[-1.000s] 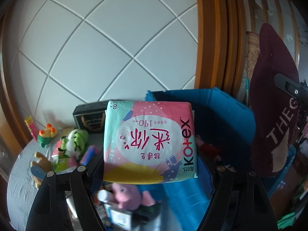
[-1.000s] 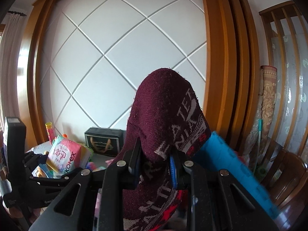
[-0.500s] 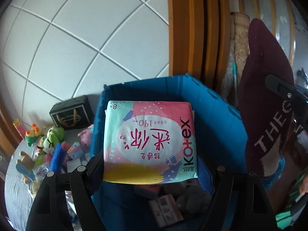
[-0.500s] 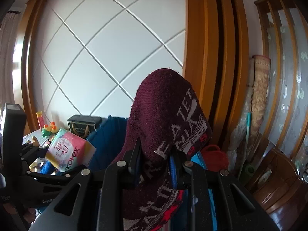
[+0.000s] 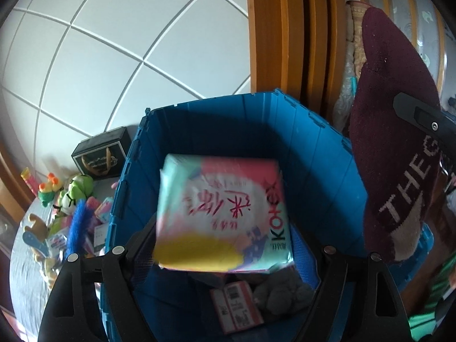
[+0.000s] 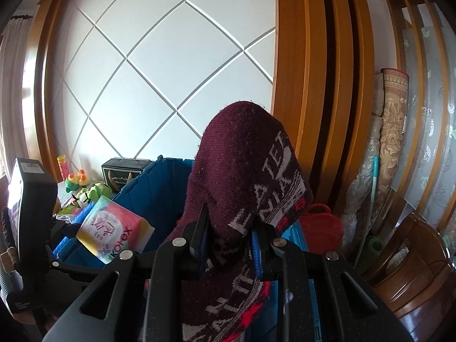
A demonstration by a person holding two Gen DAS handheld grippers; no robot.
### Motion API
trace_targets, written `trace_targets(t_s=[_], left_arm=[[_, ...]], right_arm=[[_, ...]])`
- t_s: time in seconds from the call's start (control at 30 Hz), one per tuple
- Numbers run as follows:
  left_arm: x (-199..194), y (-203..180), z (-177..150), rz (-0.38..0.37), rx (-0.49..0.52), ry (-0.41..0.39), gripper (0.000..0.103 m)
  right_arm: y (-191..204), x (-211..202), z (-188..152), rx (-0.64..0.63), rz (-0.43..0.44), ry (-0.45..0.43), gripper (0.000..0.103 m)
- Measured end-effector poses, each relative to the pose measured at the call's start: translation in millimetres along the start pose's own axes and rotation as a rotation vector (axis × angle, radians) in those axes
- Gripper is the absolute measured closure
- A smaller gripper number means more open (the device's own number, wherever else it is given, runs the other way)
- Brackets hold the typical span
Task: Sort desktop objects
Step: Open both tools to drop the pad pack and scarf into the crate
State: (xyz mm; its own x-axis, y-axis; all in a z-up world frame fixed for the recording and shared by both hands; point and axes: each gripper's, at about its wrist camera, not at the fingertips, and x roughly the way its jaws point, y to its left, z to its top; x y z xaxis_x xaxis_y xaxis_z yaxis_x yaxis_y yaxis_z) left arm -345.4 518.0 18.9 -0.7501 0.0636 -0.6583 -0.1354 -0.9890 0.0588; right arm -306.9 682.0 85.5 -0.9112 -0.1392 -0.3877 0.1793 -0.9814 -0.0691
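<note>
A pink and mint Kotex pack [image 5: 222, 216] is blurred, loose between the spread fingers of my left gripper [image 5: 222, 253], over the open blue crate [image 5: 336, 176]. The left jaws stand wide apart, away from the pack's sides. The pack also shows in the right wrist view [image 6: 114, 233] above the crate [image 6: 159, 193]. My right gripper [image 6: 229, 228] is shut on a maroon knit hat [image 6: 245, 176] with white letters, held at the crate's right side; the hat shows in the left wrist view [image 5: 396, 148].
A red-white box [image 5: 236, 305] and a grey plush [image 5: 279, 293] lie in the crate. Left of it, the grey table [image 5: 20, 279] holds green plush toys [image 5: 77, 191], a blue brush [image 5: 77, 222] and a black box [image 5: 99, 156]. Rolled mats [image 6: 393, 142] lean at right.
Both grippers swung right from the table to over the crate. The left jaws have opened wider and the Kotex pack has come loose and tilted, dropping toward the crate.
</note>
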Motion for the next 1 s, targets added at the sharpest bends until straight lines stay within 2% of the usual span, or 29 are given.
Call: trace_targets(t_s=[0.1, 0.2, 0.33, 0.37, 0.4, 0.47, 0.63, 0.67, 0.7, 0.8, 1.0], left_arm=[[1.2, -2.1, 0.8, 0.011, 0.007, 0.000, 0.016], [2.3, -2.5, 1.4, 0.020, 0.010, 0.001, 0.014], [3.5, -2.2, 1.6, 0.033, 0.010, 0.001, 0.005], [3.5, -2.0, 1.7, 0.034, 0.010, 0.001, 0.005], [3.4, -1.8, 1.8, 0.035, 0.008, 0.001, 0.005], [2.8, -2.0, 1.9, 0.035, 0.005, 0.001, 0.005], [1.1, -2.2, 0.0, 0.029, 0.000, 0.002, 0.005], [0.6, -2.3, -0.4, 0.028, -0.001, 0.002, 0.005], [-0.3, -2.2, -0.9, 0.027, -0.002, 0.002, 0.005], [-3.3, -1.2, -2.3, 0.025, -0.006, 0.000, 0.005], [-15.6, 6.6, -10.5, 0.019, -0.025, -0.011, 0.003]], right_arm=[[-4.0, 1.5, -0.5, 0.006, -0.004, 0.002, 0.073], [-9.2, 3.9, -1.2, 0.012, -0.002, 0.005, 0.072], [-13.0, 3.4, 2.2, 0.017, 0.000, -0.009, 0.071], [-13.4, 2.6, 3.3, 0.017, -0.001, -0.013, 0.063], [-13.4, 1.8, 4.5, 0.015, -0.004, -0.017, 0.050], [-12.4, 0.1, 5.6, 0.007, -0.017, -0.025, 0.034], [-11.1, 0.6, 3.0, 0.008, -0.023, -0.019, 0.033], [-10.9, 0.9, 2.6, 0.010, -0.026, -0.014, 0.028], [-11.2, 1.3, 1.8, 0.013, -0.026, -0.010, 0.018], [-11.8, 0.7, -1.0, 0.024, -0.014, 0.005, 0.003], [-11.8, -7.3, -10.3, 0.057, -0.011, 0.009, 0.000]])
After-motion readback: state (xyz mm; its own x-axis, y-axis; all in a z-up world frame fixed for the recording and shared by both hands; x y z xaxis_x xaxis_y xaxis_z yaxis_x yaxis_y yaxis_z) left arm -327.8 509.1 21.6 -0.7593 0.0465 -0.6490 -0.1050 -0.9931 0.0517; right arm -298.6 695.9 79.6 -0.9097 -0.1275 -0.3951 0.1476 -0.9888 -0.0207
